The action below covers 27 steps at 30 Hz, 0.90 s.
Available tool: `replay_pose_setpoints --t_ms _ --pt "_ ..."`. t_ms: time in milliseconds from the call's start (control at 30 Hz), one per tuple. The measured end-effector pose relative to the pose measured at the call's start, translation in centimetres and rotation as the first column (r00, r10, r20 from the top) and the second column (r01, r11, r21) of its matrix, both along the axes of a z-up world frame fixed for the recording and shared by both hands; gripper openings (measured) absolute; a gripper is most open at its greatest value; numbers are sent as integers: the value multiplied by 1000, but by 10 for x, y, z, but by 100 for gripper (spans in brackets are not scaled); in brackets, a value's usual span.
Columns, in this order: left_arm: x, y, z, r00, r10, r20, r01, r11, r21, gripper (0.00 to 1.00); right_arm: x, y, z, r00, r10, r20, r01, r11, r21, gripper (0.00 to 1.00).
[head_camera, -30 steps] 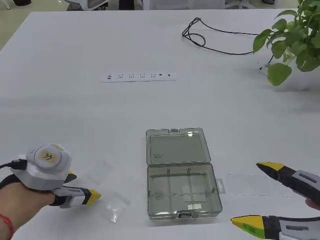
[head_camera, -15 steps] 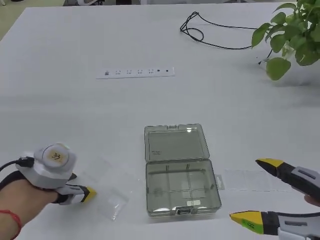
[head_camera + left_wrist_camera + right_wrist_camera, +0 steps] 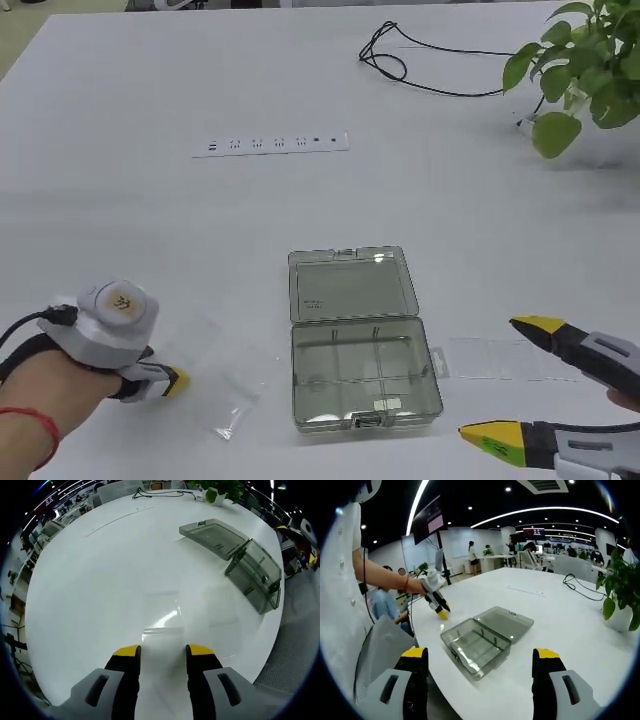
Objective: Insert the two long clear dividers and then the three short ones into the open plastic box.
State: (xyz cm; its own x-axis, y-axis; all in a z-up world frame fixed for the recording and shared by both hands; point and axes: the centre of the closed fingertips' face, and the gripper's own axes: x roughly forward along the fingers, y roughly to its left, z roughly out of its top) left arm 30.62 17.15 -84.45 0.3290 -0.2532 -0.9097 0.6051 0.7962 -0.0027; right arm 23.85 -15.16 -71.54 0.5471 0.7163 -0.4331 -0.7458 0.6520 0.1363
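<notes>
The open clear-grey plastic box (image 3: 365, 378) lies near the table's front edge, its lid (image 3: 352, 285) flat behind it. Inside it I see moulded ribs. Clear dividers (image 3: 500, 358) lie flat just right of the box. More clear pieces (image 3: 228, 392) lie to its left. My left gripper (image 3: 172, 381) sits low at the left, open, its tips (image 3: 163, 650) just short of those clear pieces (image 3: 162, 615), nothing between them. My right gripper (image 3: 512, 381) stands wide open at the lower right, pointing at the box (image 3: 475, 645) and holding nothing.
A white power strip (image 3: 270, 144) lies mid-table. A black cable (image 3: 400, 65) coils at the back, and a green plant (image 3: 585, 70) stands at the back right. People sit at desks (image 3: 530, 550) beyond the table in the right gripper view.
My left gripper has drawn back a little to the left and turned slightly. The right gripper and box have stayed put, and the head camera has shifted a little.
</notes>
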Motion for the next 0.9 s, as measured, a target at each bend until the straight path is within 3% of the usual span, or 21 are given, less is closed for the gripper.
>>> replay_pose_setpoints --t_ms 433,700,900 --pt "1 2 1 999 39 -24 -40 999 -23 32 -2 2 1 1000 3 0 -3 1000 -3 86" --pt "-2 -5 2 995 98 -37 -101 989 -106 32 -2 2 2 1000 10 0 -10 1000 -9 86" --pt "-5 -6 4 992 119 -40 -123 983 -135 32 -2 5 2 1000 18 1 -18 1000 -9 86"
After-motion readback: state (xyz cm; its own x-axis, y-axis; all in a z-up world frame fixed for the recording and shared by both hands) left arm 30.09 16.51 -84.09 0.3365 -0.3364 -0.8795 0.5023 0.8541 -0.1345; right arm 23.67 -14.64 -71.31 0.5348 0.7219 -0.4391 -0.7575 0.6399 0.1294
